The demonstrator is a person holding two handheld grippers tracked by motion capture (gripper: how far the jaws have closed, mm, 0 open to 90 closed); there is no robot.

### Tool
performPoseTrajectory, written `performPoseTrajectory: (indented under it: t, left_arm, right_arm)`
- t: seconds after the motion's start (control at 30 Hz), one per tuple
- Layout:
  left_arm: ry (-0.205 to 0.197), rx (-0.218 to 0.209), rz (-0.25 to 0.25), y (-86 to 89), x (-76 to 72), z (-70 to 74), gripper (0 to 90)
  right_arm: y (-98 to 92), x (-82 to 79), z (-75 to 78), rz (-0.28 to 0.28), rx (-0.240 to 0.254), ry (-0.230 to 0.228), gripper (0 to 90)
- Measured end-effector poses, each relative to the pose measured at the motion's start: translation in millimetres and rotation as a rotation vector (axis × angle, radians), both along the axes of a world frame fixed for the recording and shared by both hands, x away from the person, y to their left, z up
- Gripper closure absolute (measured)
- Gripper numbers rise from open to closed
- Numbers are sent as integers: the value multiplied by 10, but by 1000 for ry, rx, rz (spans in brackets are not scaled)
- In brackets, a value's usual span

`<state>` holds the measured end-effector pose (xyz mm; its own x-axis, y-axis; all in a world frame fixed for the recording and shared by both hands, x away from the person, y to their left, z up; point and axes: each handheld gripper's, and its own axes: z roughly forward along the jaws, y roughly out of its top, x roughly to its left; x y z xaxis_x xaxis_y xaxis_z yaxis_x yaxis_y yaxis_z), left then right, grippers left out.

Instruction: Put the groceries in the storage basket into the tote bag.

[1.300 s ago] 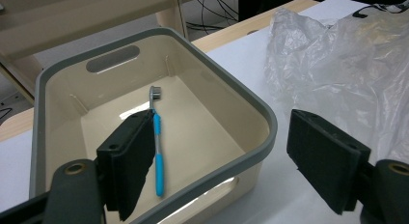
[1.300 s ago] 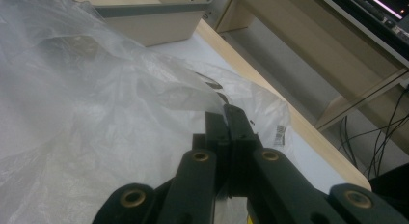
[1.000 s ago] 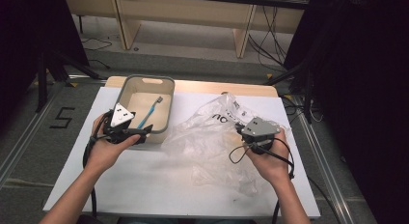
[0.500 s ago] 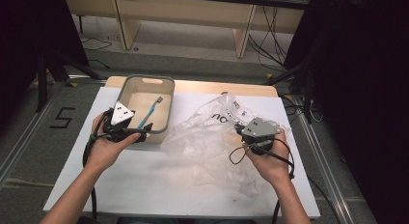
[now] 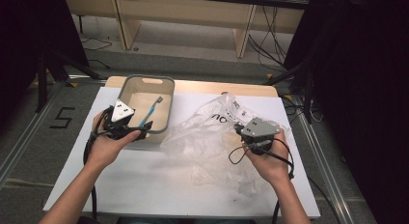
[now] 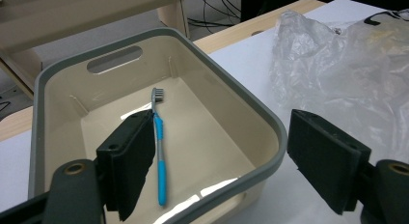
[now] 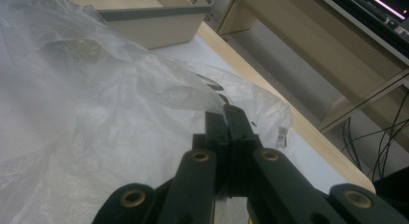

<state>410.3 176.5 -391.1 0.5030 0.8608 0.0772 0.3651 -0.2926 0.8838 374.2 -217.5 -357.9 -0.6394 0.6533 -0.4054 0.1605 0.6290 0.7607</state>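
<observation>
Black two-jaw tools (image 5: 144, 125), brass-ringed pivots, grey three-cornered top plates, trailing black cables.

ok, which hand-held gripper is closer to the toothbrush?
Left. The left hand-held gripper hovers at the bin's near rim, by the toothbrush; the right hand-held gripper is over on the plastic bag.

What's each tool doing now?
Left tool: open, empty, at the bin rim.
Right tool: shut on the plastic bag.

"5" marked on floor (image 5: 62, 118); partial black lettering on plastic bag (image 5: 212, 137), unreadable.
</observation>
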Motion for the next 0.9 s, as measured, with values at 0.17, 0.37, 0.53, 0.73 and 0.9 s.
performPoseTrajectory:
  t: [0.17, 0.37, 0.53, 0.73, 0.9]
  left_arm:
    - [42, 36, 7, -31, 178, 19, 249]
    - [87, 68, 21, -44, 448, 52, 251]
    - [156, 87, 29, -66, 709, 44, 251]
    - [221, 128, 66, -107, 1022, -37, 256]
    - [268, 153, 81, -136, 1195, -126, 268]
  right_arm:
    - [2, 2, -5, 1, 1, 0, 900]
    - [5, 1, -8, 2, 1, 1, 900]
    - [20, 2, -14, 5, -3, 2, 900]
    - [18, -4, -12, 2, 2, 5, 900]
    - [4, -2, -10, -1, 6, 4, 900]
